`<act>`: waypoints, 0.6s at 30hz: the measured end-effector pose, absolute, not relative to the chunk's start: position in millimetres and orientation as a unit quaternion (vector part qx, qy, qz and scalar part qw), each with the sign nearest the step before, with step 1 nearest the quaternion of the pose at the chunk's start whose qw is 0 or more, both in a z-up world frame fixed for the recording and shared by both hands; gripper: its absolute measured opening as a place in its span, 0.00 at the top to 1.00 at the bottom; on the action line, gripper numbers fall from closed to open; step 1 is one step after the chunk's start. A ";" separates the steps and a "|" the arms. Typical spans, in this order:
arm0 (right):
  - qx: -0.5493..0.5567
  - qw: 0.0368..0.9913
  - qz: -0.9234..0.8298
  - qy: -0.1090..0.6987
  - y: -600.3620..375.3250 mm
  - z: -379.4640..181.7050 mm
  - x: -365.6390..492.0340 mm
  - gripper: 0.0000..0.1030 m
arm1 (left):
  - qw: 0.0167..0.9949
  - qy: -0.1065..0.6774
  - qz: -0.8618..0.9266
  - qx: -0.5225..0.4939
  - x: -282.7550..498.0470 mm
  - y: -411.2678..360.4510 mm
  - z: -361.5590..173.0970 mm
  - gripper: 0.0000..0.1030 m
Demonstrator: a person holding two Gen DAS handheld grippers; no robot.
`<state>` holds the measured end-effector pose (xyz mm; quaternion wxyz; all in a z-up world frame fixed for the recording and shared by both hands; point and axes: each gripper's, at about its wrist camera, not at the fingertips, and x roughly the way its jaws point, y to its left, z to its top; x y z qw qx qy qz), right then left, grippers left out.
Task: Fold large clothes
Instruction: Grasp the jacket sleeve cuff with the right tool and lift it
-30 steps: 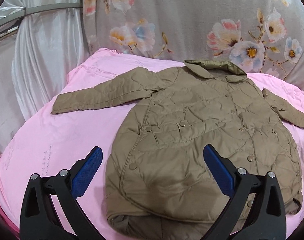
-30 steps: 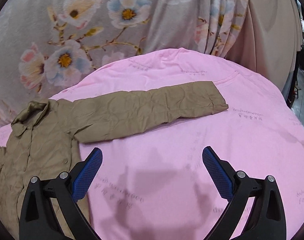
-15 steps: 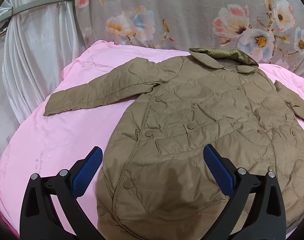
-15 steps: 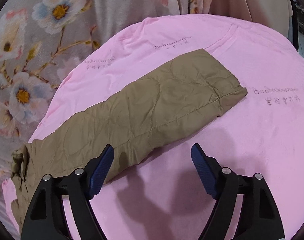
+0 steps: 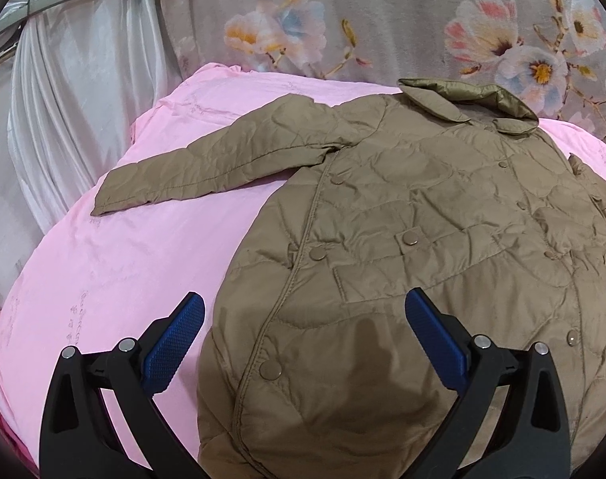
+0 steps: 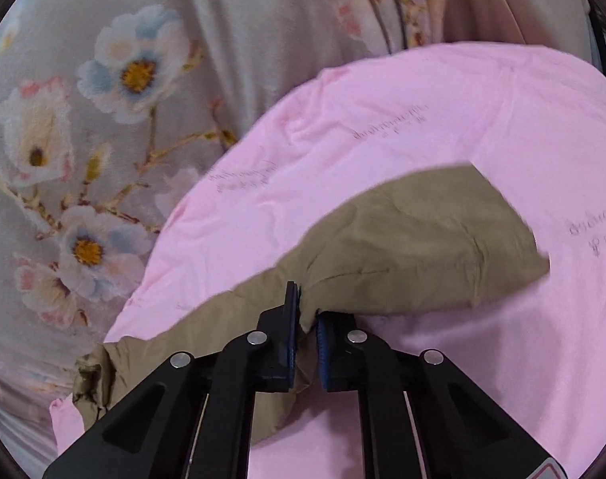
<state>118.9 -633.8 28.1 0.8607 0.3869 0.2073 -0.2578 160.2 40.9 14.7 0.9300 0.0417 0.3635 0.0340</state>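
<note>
So my right gripper [image 6: 305, 321] has just closed, pinching the jacket's right sleeve [image 6: 414, 247], cuff out at 2 o'clock. The left gripper [image 5: 303, 335] hangs open over the jacket [image 5: 422, 239] on the pink sheet [image 5: 103, 279]. Next I'd guess: swing that sleeve across the chest.

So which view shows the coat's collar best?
The left wrist view: the collar lies in plain sight at the far end of the coat. The right wrist view shows only a sleeve, pinched by the right gripper; no collar.
</note>
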 end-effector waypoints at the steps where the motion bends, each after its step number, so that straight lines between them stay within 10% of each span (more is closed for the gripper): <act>1: 0.368 0.873 -0.252 0.199 -623.9 43.5 122.0 0.94 | 0.929 0.365 0.036 0.040 160.4 42.6 13.4 0.05; 10: 0.112 0.976 -0.103 0.154 -412.2 178.8 163.6 0.95 | 0.924 0.379 0.039 0.024 158.4 51.8 8.3 0.05; 18: 0.010 0.977 0.036 0.211 -246.2 170.4 211.9 0.95 | 0.927 0.374 0.040 0.015 152.4 64.8 13.6 0.05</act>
